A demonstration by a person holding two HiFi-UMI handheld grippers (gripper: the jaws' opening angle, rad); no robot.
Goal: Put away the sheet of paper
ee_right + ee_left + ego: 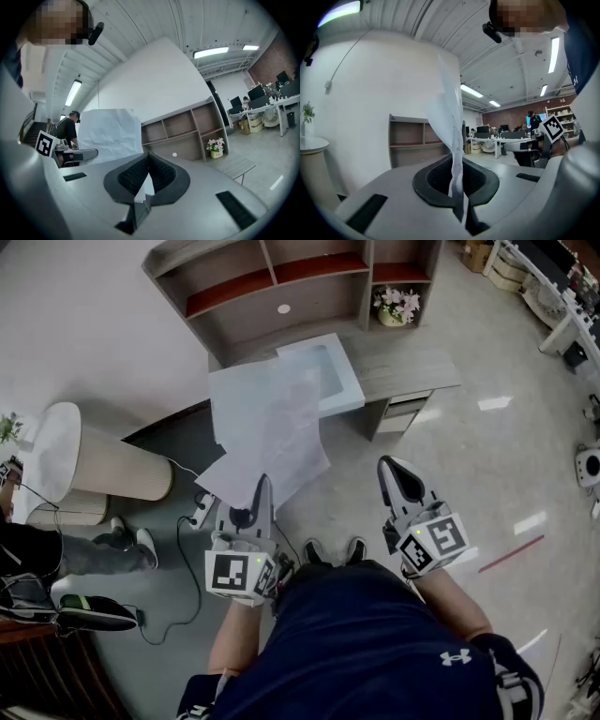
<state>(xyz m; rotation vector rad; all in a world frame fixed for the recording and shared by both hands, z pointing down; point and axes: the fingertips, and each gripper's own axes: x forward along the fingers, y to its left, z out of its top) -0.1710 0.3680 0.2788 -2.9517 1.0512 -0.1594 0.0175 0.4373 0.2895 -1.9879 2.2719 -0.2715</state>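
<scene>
Presently: sheet of paper [267, 427], creased, held up in the air on the near side of the counter [412, 367], lower edge clamped between the left gripper's [262, 486] fingers. Right gripper [394, 470] alongside, clear of the sheet, fingers together, empty.

On the bench [412, 367], along its back edge, a shelf unit [281, 277]; in its right bay, a flower pot [394, 307]; at the bench's left end, a tray [342, 385]. Before that end, overlapping the tray, the sheet of paper [267, 427], lower edge pinched in the left gripper [264, 484] jaws. Right gripper [394, 470] to its right, apart from the sheet.
</scene>
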